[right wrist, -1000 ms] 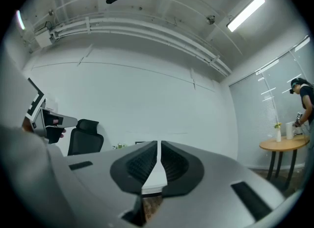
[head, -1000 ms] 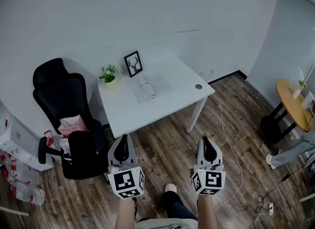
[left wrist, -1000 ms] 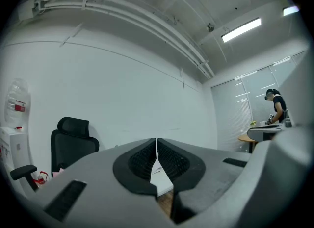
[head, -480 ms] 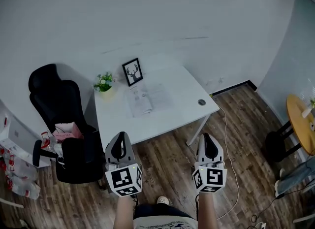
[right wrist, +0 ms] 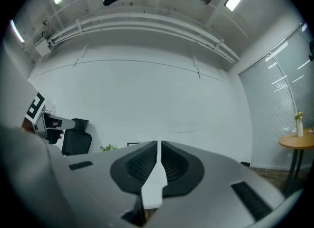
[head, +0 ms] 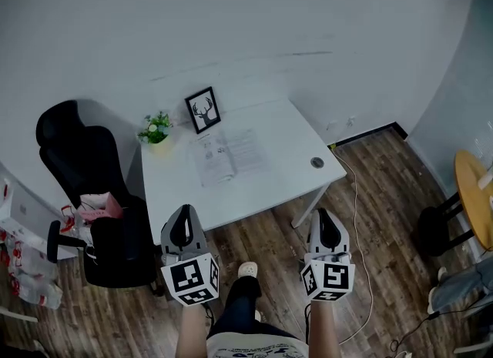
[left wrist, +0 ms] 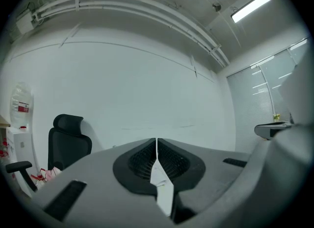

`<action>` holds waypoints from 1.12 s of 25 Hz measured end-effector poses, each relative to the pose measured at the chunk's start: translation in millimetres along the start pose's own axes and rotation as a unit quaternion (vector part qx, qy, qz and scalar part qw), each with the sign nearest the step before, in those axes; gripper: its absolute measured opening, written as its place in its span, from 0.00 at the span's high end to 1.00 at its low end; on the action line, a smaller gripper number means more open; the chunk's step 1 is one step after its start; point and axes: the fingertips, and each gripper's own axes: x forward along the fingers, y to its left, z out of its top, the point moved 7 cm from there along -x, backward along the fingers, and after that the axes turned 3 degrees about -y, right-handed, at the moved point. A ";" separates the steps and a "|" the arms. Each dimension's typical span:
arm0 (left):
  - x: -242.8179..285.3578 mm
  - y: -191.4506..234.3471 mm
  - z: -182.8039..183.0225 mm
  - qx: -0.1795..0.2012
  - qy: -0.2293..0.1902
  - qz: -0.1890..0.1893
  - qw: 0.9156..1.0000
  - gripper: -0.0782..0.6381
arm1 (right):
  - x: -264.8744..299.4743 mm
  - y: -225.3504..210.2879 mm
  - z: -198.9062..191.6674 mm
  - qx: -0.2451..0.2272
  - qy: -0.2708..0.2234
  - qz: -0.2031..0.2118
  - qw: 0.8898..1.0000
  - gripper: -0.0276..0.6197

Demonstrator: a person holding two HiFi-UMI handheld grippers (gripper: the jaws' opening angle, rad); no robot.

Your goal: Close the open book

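An open book (head: 227,155) lies flat on the white table (head: 269,187), near the table's middle. Both grippers hang over the wooden floor on the near side of the table, well short of the book and pointing level toward it. My left gripper (head: 182,215) is shut with nothing in it; in the left gripper view its jaws (left wrist: 156,141) meet along one line. My right gripper (head: 323,216) also looks shut and empty, its jaws (right wrist: 159,146) set close together. In both gripper views the jaws hide the book.
A framed deer picture (head: 202,110) and a small potted plant (head: 155,128) stand at the table's back. A black office chair (head: 77,172) with a pink bag (head: 96,206) is at the left, a round wooden table (head: 474,202) at the right. A cable (head: 362,218) trails over the floor.
Both grippers have moved forward toward the table, which now lies nearer and more central in the head view. The person's foot has stepped forward between the grippers. Both sets of jaws stayed closed.
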 end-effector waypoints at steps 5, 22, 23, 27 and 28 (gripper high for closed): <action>37.2 -3.4 -9.2 -0.008 0.000 0.002 1.000 0.85 | 37.6 -13.4 -7.8 -0.003 -0.002 -0.001 1.000 0.91; 236.7 -3.6 -24.6 -0.033 -0.001 0.038 0.999 0.85 | 255.2 -45.3 -20.3 -0.018 -0.010 0.045 0.999 0.91; 245.6 -2.9 -25.4 -0.031 0.000 0.042 0.999 0.85 | 266.2 -45.5 -20.5 -0.017 -0.012 0.048 0.999 0.91; 272.8 2.8 -31.9 -0.031 0.005 0.055 0.998 0.85 | 304.1 -41.6 -28.1 -0.017 -0.008 0.064 0.998 0.91; 277.1 4.8 -33.7 -0.033 0.005 0.057 0.998 0.85 | 311.8 -39.7 -30.7 -0.016 -0.006 0.069 0.997 0.91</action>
